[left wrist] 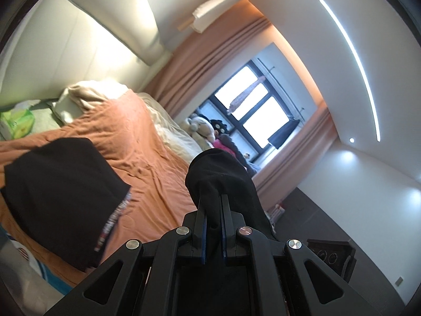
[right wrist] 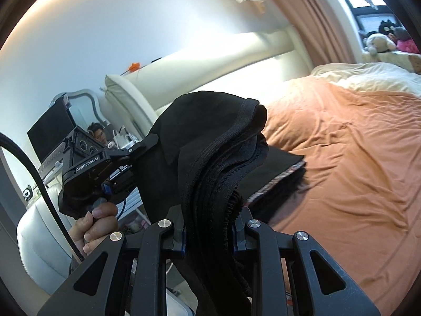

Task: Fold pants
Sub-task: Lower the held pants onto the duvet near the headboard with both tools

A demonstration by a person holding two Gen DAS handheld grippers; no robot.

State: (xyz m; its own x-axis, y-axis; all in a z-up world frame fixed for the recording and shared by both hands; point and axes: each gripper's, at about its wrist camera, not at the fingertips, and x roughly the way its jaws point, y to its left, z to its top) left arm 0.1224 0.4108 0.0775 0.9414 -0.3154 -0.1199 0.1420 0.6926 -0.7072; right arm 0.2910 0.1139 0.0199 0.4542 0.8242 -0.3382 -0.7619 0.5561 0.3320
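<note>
The black pants (right wrist: pixel 210 142) hang in the air, held up by both grippers. My left gripper (left wrist: pixel 213 205) is shut on a black bunch of the pants (left wrist: pixel 221 173) that covers its fingertips. My right gripper (right wrist: pixel 210 226) is shut on a thick bunch of the pants with hems and elastic waistband between its fingers. The left gripper (right wrist: pixel 142 147) also shows in the right wrist view, its jaws buried in the cloth. A folded black garment with a patterned band (left wrist: pixel 60 192) lies on the orange bed cover; it also shows in the right wrist view (right wrist: pixel 279 173).
The bed with the orange cover (right wrist: pixel 355 158) fills the right. Cream pillows (left wrist: pixel 86 94) and a green tissue box (left wrist: pixel 17 123) lie at its head. Plush toys (left wrist: pixel 202 129) sit by the window. A white padded bench (right wrist: pixel 39 237) and mirror (right wrist: pixel 79 105) stand left.
</note>
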